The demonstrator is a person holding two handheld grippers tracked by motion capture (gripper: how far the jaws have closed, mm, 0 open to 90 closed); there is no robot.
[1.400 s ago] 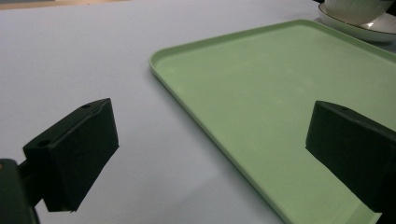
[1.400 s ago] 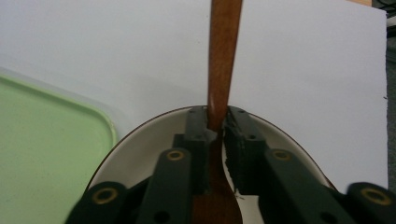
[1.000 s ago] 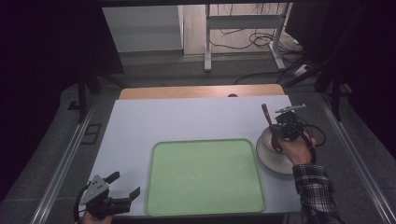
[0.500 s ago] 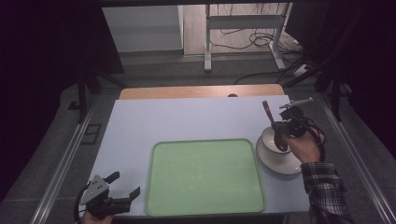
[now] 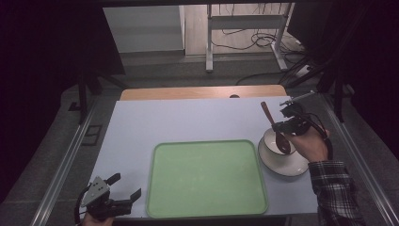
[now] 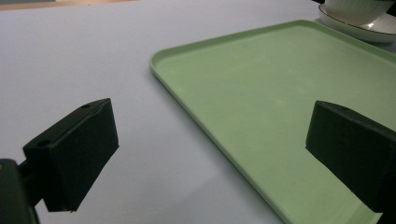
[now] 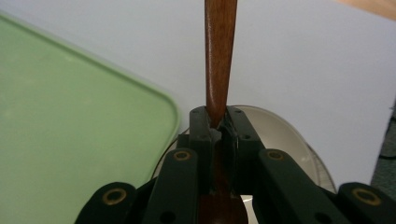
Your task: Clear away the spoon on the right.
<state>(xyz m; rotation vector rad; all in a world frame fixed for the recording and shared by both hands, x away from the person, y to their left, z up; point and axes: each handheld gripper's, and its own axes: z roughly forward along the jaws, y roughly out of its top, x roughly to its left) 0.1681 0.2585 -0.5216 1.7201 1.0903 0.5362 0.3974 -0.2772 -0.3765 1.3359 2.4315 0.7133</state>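
From the high view, the right gripper (image 5: 281,126) pinches a brown wooden spoon (image 5: 275,128) over the white bowl (image 5: 275,147) near the desk's right edge; the left gripper (image 5: 123,191) sits spread at the front-left corner. The left gripper view shows its jaws straddling the green tray's (image 6: 261,107) rim. The right gripper view shows the jaws pressed onto the spoon's handle.

From above my side I look forward and down on the table (image 5: 188,122). My 2 gripper views sit low and close; all 3 share the green tray (image 5: 205,178) (image 6: 261,93) (image 7: 70,116).
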